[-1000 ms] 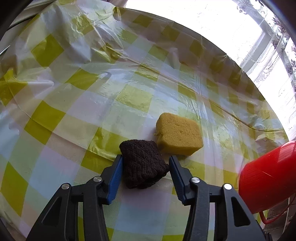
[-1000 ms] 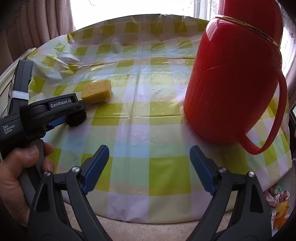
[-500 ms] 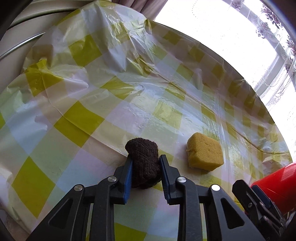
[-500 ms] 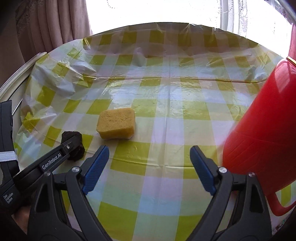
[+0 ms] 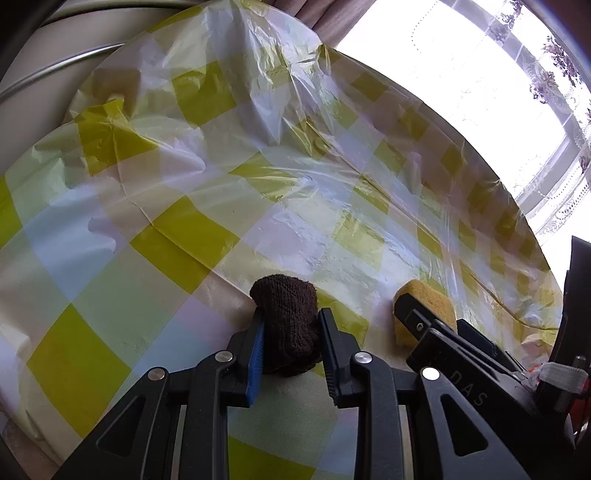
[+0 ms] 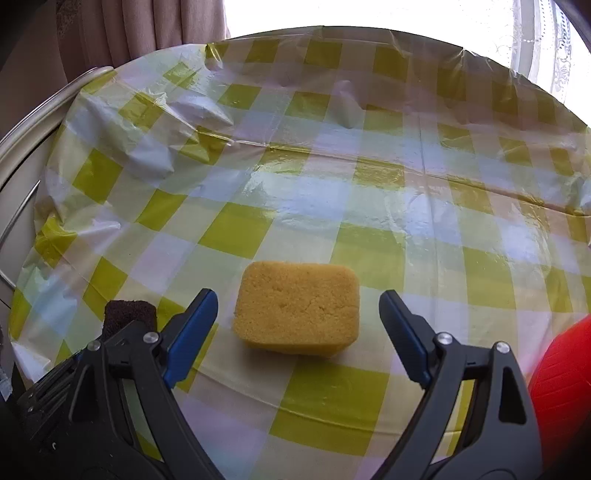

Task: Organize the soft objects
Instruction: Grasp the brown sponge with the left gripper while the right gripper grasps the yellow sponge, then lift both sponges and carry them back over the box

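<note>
A dark brown knitted roll (image 5: 290,321) is squeezed between the pads of my left gripper (image 5: 291,321), which is shut on it just above the checked tablecloth (image 5: 192,236). The roll's top (image 6: 127,314) also shows at the lower left of the right wrist view. A yellow sponge (image 6: 297,306) lies flat on the cloth, and my right gripper (image 6: 297,314) stands open around its near half, a finger on each side, pads clear of it. In the left wrist view the sponge (image 5: 428,299) is partly hidden behind the right gripper's body.
A red jug (image 6: 561,387) stands at the right edge of the round table. The plastic-covered cloth is wrinkled toward the far left (image 6: 159,147). A curtain (image 6: 147,33) and a bright window lie behind the table, and a pale curved rail (image 6: 40,110) runs along its left side.
My left gripper closed on the brown roll and shifted left with it. My right gripper swept left from the red jug, and its open fingers now flank the yellow sponge.
</note>
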The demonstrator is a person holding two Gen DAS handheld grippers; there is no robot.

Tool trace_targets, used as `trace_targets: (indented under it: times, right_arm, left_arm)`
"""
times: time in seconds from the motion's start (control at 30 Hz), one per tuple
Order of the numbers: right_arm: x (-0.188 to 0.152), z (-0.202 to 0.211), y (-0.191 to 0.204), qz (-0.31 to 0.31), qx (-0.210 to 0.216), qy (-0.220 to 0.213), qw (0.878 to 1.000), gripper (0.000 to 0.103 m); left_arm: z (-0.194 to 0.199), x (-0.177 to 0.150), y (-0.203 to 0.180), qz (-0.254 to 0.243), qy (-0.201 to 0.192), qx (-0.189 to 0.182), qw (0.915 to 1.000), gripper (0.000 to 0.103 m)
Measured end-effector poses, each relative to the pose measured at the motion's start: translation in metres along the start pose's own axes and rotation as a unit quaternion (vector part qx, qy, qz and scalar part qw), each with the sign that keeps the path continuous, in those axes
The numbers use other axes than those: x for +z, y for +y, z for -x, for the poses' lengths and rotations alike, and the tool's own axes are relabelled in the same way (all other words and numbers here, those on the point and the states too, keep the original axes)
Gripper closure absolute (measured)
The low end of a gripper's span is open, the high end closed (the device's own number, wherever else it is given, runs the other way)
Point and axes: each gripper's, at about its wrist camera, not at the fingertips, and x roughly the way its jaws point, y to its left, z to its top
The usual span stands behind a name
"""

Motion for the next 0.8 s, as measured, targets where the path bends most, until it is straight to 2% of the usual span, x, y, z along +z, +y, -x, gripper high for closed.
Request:
trace_targets:
  times: [0.07,0.13,0.17,0.37,0.43,0.53,0.67,0.8]
  right_arm:
    - [0.000,-0.010,0.000,0.003,-0.012,0.013,1.000,0.013]
    - [-0.001,-0.016,-0.004,-0.007,-0.009,0.020,1.000,0.025]
    - [-0.001,-0.015,-0.004,-0.005,-0.022,0.013,1.000,0.036]
    - [-0.010,-0.004,-0.008,-0.015,-0.019,0.006,1.000,0.038]
    - [-0.015,0.004,-0.008,-0.022,-0.020,0.003,1.000,0.038]
    - [-0.023,0.018,-0.007,-0.024,-0.023,-0.008,0.999,0.038]
    - [-0.032,0.035,-0.005,-0.023,-0.019,-0.012,0.999,0.038]
    - [-0.040,0.050,-0.003,-0.026,-0.014,-0.015,0.999,0.038]
  left_arm:
    - [0.000,0.000,0.001,0.003,0.001,-0.004,1.0000,0.074]
    - [0.000,0.001,0.004,0.011,0.001,-0.011,0.9999,0.074]
    - [0.000,0.001,0.006,0.017,0.002,-0.018,0.9997,0.074]
    - [-0.001,0.002,0.016,0.050,0.010,-0.059,0.9970,0.074]
    - [-0.003,0.003,0.022,0.070,0.018,-0.087,0.9936,0.075]
    - [-0.004,0.004,0.026,0.083,0.024,-0.104,0.9908,0.075]
    - [0.002,0.007,0.027,0.086,0.024,-0.129,0.9876,0.075]
    - [0.020,0.011,0.026,0.074,0.008,-0.140,0.9873,0.074]
